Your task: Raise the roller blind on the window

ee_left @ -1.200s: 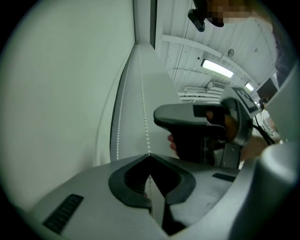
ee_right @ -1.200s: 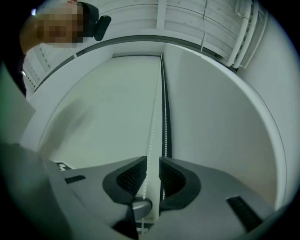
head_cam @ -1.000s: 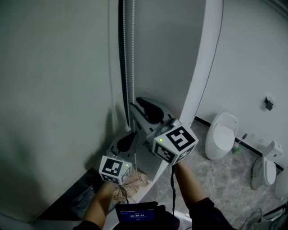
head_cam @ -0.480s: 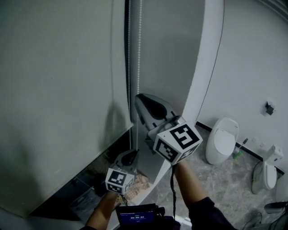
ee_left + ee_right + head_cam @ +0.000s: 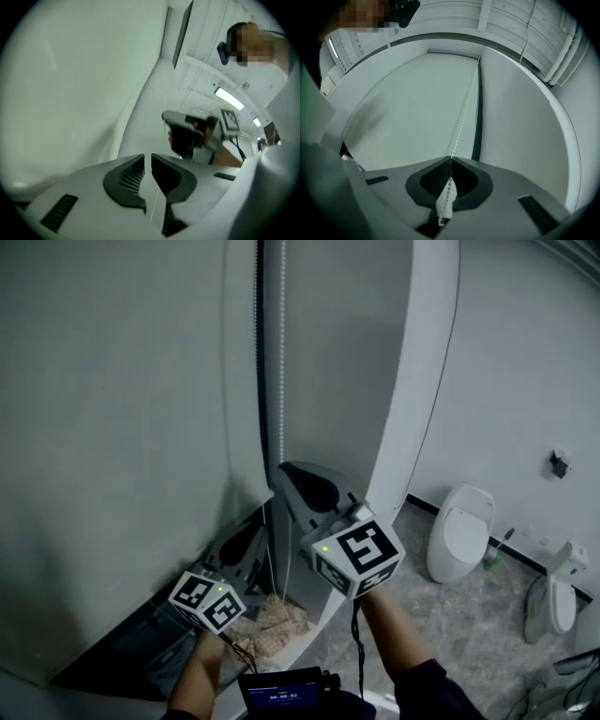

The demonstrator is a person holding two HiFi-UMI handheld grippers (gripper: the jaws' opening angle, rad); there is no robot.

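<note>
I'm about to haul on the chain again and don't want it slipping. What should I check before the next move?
1. Right hand-held gripper shut on the bead chain: ok.
2. Chain runs straight up from the right jaws with no tangle: ok.
3. Left hand-held gripper has a grip: not ok. Its jaws stand narrowly apart, with only a thin strand in the gap.
4. Roller blind partly up: ok. The head view shows a dark gap under its bottom edge.
5. Chain's top fitting running free: cannot tell, too small to make out.
</note>
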